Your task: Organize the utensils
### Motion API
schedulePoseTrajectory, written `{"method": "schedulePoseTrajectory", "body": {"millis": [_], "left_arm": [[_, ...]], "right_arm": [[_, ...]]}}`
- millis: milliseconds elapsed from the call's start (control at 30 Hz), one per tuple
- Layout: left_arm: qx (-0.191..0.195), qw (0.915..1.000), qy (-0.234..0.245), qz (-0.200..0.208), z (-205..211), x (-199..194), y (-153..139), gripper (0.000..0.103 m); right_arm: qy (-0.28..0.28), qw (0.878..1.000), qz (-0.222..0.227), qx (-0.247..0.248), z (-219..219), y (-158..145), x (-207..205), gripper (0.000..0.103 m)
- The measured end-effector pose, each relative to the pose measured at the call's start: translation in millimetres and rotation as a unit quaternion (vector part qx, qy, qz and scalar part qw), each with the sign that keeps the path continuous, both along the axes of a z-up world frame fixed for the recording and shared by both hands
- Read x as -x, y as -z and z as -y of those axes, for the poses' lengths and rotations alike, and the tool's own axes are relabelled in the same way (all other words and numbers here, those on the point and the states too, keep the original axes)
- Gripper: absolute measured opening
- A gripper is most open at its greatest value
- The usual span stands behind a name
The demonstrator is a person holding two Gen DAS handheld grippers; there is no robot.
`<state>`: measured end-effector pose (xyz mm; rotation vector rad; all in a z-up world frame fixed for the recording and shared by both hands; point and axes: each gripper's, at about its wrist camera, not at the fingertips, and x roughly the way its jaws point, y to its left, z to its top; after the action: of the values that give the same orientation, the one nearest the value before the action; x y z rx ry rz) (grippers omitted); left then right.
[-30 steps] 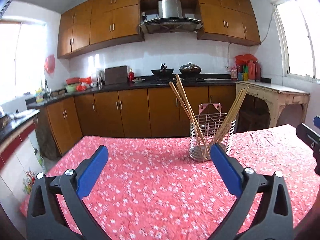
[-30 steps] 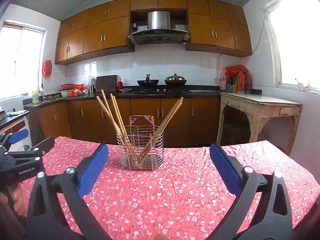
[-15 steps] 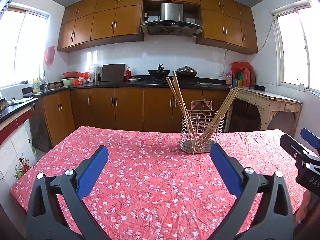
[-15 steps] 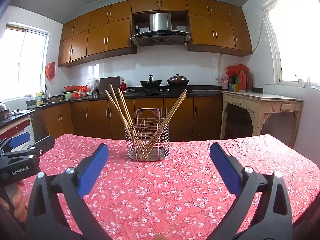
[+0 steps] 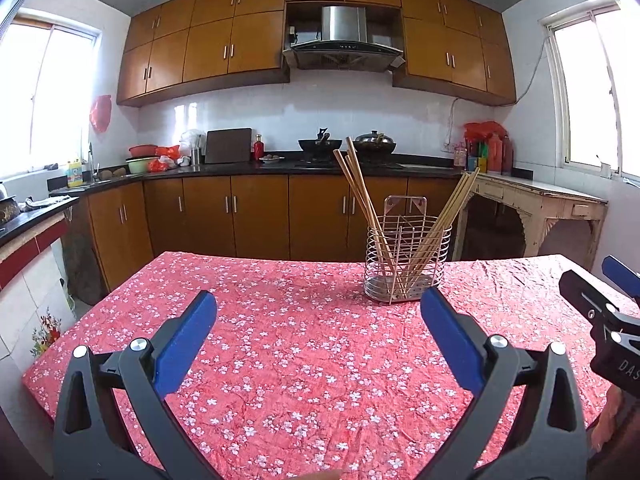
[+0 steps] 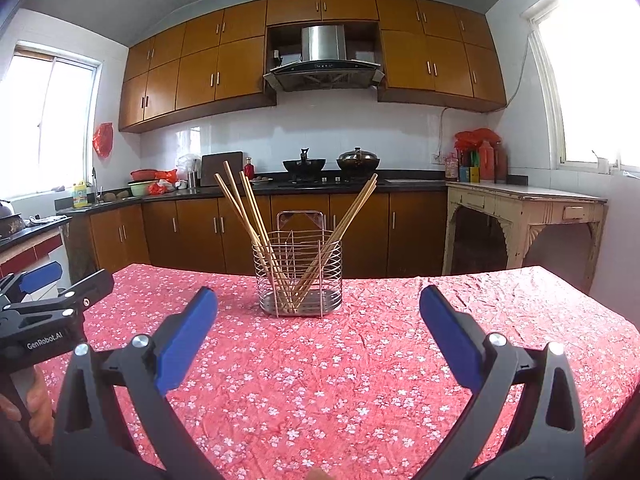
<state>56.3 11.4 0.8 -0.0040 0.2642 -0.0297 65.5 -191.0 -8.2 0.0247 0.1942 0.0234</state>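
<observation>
Both grippers have drawn back from the wire holder (image 6: 298,276) since a second ago, so more tablecloth (image 6: 320,368) lies before them. Left gripper (image 5: 318,310) and right gripper (image 6: 318,306) hover with fingers spread wide, empty. Chopsticks (image 6: 248,216) lean in the holder, mid-table.

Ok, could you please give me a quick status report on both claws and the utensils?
Left claw open, empty. Right claw open, empty. Chopsticks all standing in wire holder on the table. Nothing in the way.
</observation>
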Motion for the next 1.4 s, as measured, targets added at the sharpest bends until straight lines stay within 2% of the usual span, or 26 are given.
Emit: {"method": "schedulePoseTrajectory", "body": {"millis": [1400], "left_arm": [[-0.001,1.0000,0.006,0.002,8.3,2.4,0.4,0.101]], "right_arm": [[0.001,1.000,-0.004,-0.010,2.5,3.0,-1.1,0.099]]}}
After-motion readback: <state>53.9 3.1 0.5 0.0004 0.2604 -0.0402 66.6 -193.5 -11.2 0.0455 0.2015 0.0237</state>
